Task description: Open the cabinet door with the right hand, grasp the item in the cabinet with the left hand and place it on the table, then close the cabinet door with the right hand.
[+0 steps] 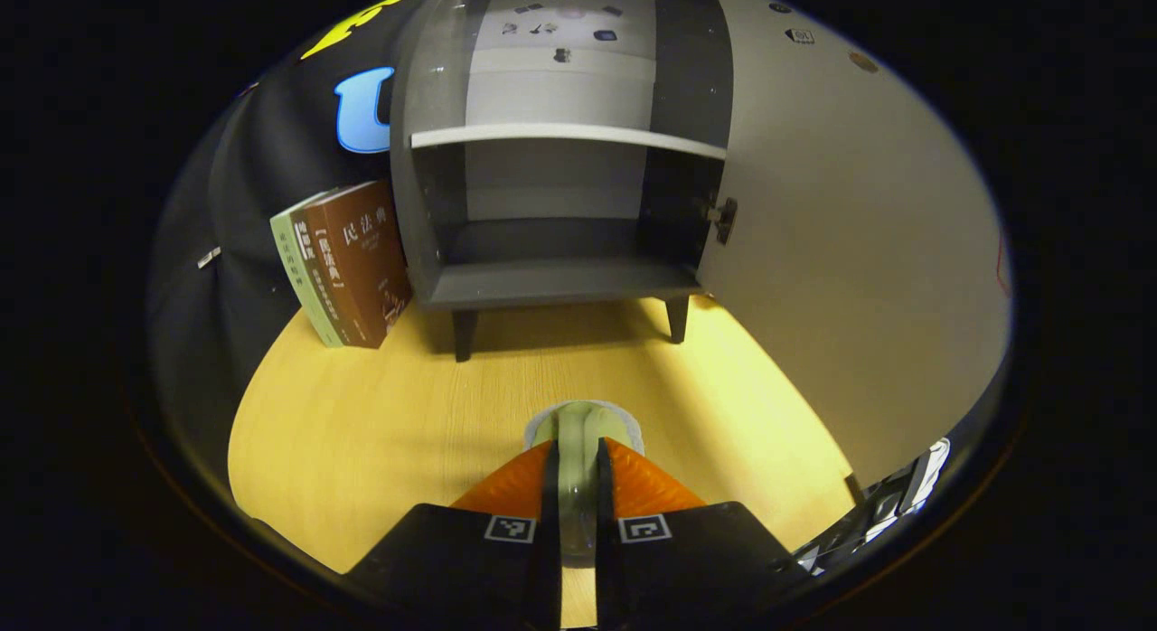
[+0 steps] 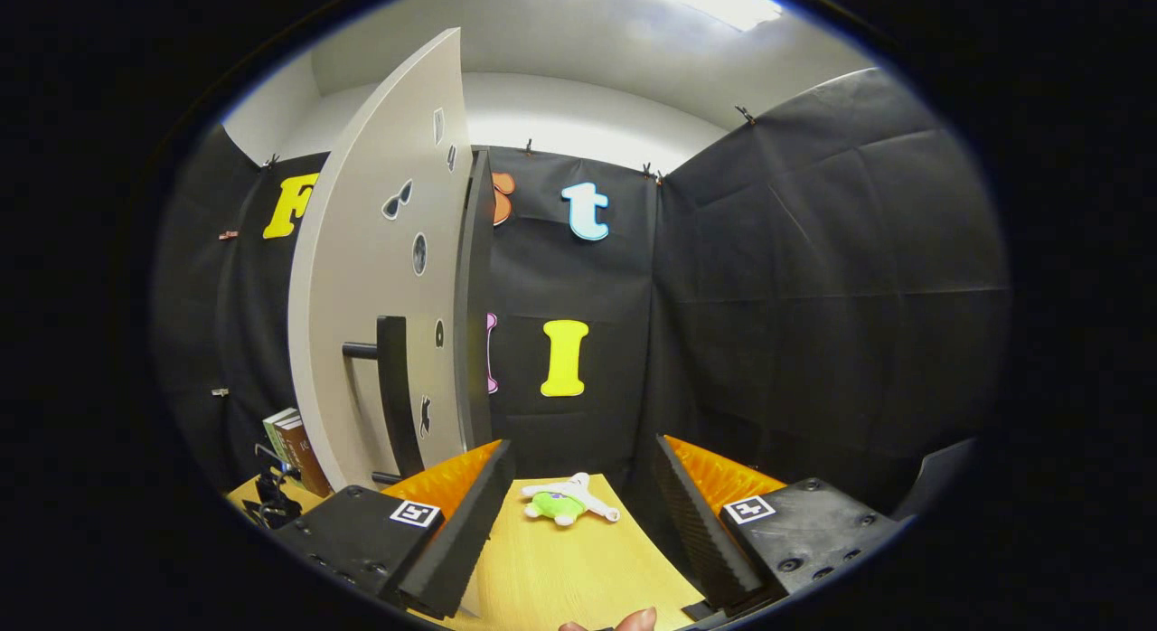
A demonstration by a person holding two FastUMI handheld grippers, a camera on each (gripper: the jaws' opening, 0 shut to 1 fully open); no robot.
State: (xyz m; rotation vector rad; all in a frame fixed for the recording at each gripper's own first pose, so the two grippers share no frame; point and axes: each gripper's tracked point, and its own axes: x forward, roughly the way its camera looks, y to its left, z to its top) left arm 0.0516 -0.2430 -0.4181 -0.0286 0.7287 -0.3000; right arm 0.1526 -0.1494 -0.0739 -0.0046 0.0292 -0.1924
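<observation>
Reading it as place step: my left gripper (image 1: 578, 486) clamps the toy (image 1: 583, 423) low over the table (image 1: 362, 414), right gripper (image 2: 578, 495) gaping, door (image 2: 380, 278) handle (image 2: 393, 387) just left of it.

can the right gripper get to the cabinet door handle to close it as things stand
Probably yes. The right gripper is open, and the door handle on the swung-out cabinet door faces it just to its left, with nothing visible between them.

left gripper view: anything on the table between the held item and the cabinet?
No. In the left gripper view, only bare table lies between the pale green item and the open cabinet.
</observation>
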